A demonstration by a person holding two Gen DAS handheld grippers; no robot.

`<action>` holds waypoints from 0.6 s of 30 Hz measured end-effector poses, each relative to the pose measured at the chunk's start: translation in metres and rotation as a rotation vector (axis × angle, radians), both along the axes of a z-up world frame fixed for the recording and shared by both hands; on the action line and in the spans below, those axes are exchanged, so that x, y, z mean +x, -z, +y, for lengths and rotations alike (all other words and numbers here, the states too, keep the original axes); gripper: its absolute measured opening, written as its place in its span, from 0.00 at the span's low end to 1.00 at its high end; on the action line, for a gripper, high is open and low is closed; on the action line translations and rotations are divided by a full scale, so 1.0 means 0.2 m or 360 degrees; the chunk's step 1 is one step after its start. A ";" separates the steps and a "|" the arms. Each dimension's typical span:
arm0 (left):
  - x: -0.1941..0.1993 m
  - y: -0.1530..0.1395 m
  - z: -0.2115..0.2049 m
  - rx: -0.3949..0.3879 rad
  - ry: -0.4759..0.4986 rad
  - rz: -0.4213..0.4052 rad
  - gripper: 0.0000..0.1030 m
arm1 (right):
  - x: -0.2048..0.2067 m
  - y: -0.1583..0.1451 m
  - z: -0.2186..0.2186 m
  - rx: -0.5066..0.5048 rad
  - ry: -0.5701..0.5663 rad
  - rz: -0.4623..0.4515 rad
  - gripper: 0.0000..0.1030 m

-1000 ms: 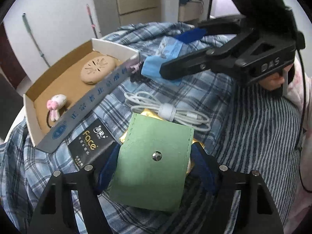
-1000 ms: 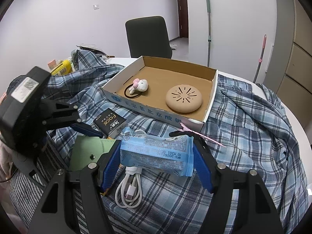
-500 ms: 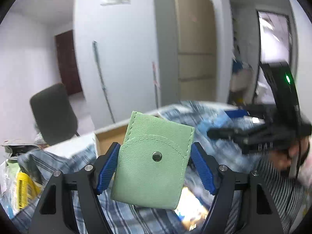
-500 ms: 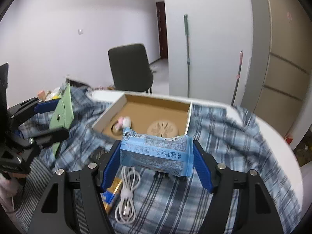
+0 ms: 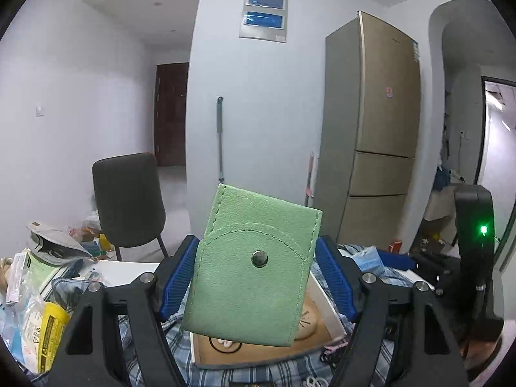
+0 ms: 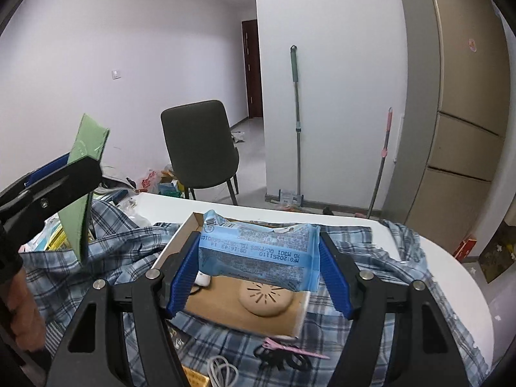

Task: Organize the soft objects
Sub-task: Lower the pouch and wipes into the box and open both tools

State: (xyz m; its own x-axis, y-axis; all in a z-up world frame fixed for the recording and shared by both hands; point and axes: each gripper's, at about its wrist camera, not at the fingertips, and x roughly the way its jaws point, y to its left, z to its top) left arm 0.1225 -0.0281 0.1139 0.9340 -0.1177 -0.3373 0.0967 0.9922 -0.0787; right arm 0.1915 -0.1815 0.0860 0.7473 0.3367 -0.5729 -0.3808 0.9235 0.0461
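A green pouch [image 5: 254,271], a light-blue packet [image 6: 258,254], a blue-and-white plaid cloth [image 6: 371,258].

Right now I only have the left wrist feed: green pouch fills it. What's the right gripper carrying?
Observer: The right gripper is shut on a light blue tissue pack, held crosswise between the blue pads.
Operator: Where is it relative to the box?
Observer: In the right wrist view the pack hangs above the cardboard box, over a round tan cushion lying inside.
Operator: Does my pouch look secure from there?
Observer: The left gripper is shut on the green pouch; from the right wrist it shows edge-on, standing nearly upright, left of the box over the plaid cloth.
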 end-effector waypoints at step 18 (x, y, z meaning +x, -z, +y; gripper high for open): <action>0.44 0.46 0.14 -0.0030 -0.0095 0.0229 0.74 | 0.22 0.45 0.11 -0.0079 0.0031 0.0268 0.67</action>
